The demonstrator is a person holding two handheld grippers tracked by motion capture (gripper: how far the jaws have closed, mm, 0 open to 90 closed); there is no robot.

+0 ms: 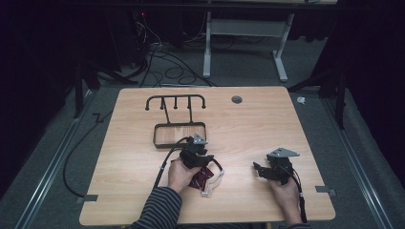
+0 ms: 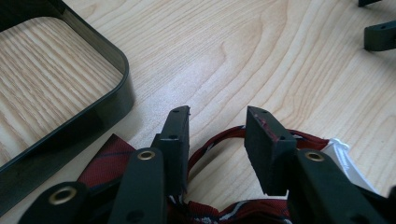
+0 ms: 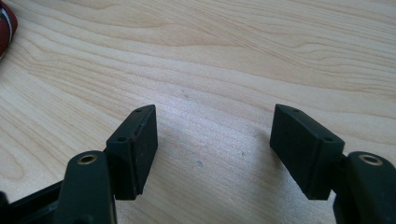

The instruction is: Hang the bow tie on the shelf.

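A dark red striped cloth item (image 1: pixel 200 179) with a thin strap and a white part (image 1: pixel 212 186) lies on the wooden table near the front. My left gripper (image 1: pixel 200 162) hangs low over it. In the left gripper view its jaws (image 2: pixel 217 116) stand apart, with a loop of the red strap (image 2: pixel 219 136) on the table between them and the pads not touching it. To the right, my right gripper (image 1: pixel 260 171) is open over bare wood, nothing between its fingers (image 3: pixel 215 114). A bit of the red cloth (image 3: pixel 5 23) shows at that view's top left corner.
A black metal rack lies flat behind the left gripper, its tray frame (image 1: pixel 155 136) nearest and its hook bar (image 1: pixel 175 98) farther back; the frame's rim (image 2: pixel 107 100) is close on the left. A grey round insert (image 1: pixel 237 99) sits near the table's far edge.
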